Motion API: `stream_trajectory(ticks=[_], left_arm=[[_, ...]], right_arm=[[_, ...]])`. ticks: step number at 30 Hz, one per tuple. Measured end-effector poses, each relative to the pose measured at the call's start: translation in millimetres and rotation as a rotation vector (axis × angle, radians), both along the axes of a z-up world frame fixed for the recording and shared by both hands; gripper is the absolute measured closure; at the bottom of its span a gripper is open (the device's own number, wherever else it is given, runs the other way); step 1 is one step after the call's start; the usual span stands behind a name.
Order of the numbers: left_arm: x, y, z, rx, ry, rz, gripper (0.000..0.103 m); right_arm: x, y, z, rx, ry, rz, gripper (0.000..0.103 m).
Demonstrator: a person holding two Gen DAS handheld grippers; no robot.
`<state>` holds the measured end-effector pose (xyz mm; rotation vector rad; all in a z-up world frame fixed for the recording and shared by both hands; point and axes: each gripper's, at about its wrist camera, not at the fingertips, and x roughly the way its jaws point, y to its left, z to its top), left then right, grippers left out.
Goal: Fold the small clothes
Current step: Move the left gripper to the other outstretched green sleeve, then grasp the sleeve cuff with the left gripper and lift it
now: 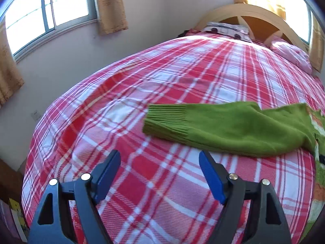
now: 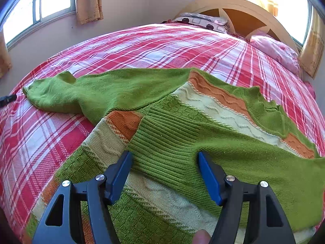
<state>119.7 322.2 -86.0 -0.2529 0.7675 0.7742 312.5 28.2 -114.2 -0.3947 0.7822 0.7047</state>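
Observation:
A small green knit sweater [image 2: 182,109] with orange and cream bands lies on the plaid bed. Its right sleeve is folded across the body, and the ribbed cuff [image 2: 162,142] lies between the open fingers of my right gripper [image 2: 164,158]. Its other sleeve [image 1: 233,130] stretches out left, with its ribbed cuff [image 1: 164,122] at the end. My left gripper [image 1: 159,158] is open and empty, just short of that cuff over bare bedspread. The left gripper's tip [image 2: 8,99] shows at the right wrist view's left edge.
The red, pink and white plaid bedspread [image 1: 142,93] covers the bed. Pillows [image 2: 205,21] and a pink cushion [image 2: 274,50] lie by the wooden headboard [image 2: 243,6]. Curtained windows [image 1: 46,14] and a wall stand to the left.

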Motion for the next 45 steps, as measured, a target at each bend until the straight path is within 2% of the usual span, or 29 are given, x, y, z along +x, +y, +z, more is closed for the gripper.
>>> stream_trajectory(ticks=[5,12,18,22,23,24,25,26,27,28,32,36,42,45], left_arm=[[-3,27,-7,-0.14,-0.097,0.08,0.021],[14,34,-14,-0.228,-0.171,0.116,0.021],[30,47,-27,-0.311,-0.181,0.139,0.027],[34,51,-28,-0.295,-0.185,0.14,0.028],[35,53,-28,-0.292,-0.185,0.142,0.032],[37,54,-28,-0.289,-0.184,0.141,0.043],[38,54,-28,-0.282,-0.18,0.142,0.049],[38,55,-27,-0.276,-0.176,0.138,0.063],[39,55,-27,-0.276,-0.171,0.125,0.086],[40,54,-26,-0.269,-0.164,0.119,0.091],[40,48,-16,-0.21,-0.162,0.095,0.094],[41,33,2,-0.112,-0.158,0.065,0.094],[51,4,30,0.011,-0.174,-0.029,0.094],[56,-8,40,0.037,-0.182,-0.068,0.094]], right_arm=[[0,1,-1,-0.007,-0.006,-0.004,0.034],[-2,2,-2,-0.022,-0.022,-0.008,0.033],[-4,3,-2,-0.034,-0.035,-0.012,0.033],[-4,3,-2,-0.035,-0.037,-0.012,0.033],[-4,3,-2,-0.036,-0.037,-0.012,0.033],[-5,3,-2,-0.036,-0.038,-0.013,0.033],[-5,4,-2,-0.037,-0.039,-0.013,0.033],[-5,3,-2,-0.037,-0.04,-0.014,0.032],[-5,3,-2,-0.037,-0.039,-0.015,0.032],[-5,3,-2,-0.037,-0.039,-0.015,0.032],[-5,3,-2,-0.037,-0.039,-0.015,0.032],[-5,3,-2,-0.038,-0.04,-0.014,0.031],[-5,3,-2,-0.039,-0.041,-0.016,0.031],[-3,1,-2,-0.042,-0.041,-0.026,0.026]])
